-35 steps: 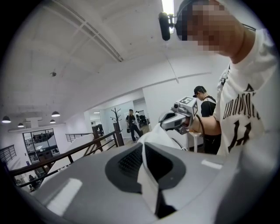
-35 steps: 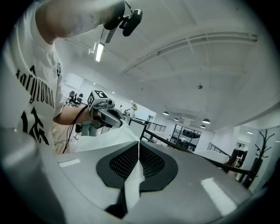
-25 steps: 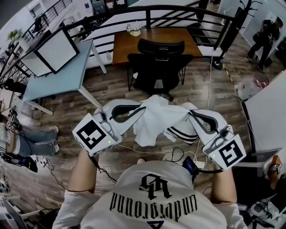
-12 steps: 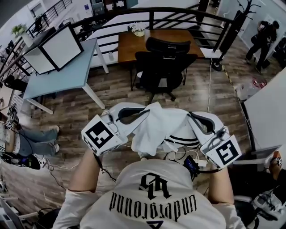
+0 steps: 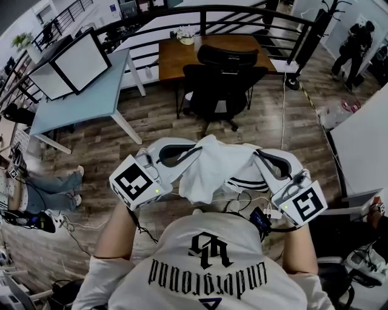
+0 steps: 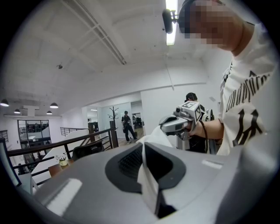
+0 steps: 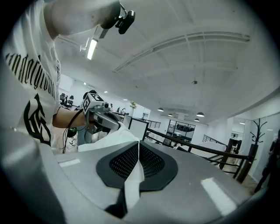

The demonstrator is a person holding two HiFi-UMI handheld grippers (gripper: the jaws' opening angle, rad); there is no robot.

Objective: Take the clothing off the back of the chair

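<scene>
A white garment [image 5: 212,166] with a dark-striped hem hangs in the air between my two grippers, just in front of my chest. The left gripper [image 5: 195,149] is shut on its left edge, and the cloth [image 6: 148,177] shows pinched between the black pads. On the other side the right gripper [image 5: 256,154] is shut on the right edge, with a fold [image 7: 132,173] clamped in its jaws. The black office chair [image 5: 221,85] stands farther ahead by the wooden desk, its back bare. Each gripper shows in the other's view: the right gripper [image 6: 180,121] and the left gripper [image 7: 100,114].
A wooden desk [image 5: 182,57] and a black railing [image 5: 242,12] lie beyond the chair. A blue-grey table [image 5: 79,100] with a white-faced box [image 5: 70,63] is at the left. Cables [image 5: 242,203] trail on the wood floor. A white panel [image 5: 364,151] stands at the right, and a person [image 5: 351,45] far right.
Both grippers have drawn back toward my body with the garment held between them. The chair now sits farther from them in the head view.
</scene>
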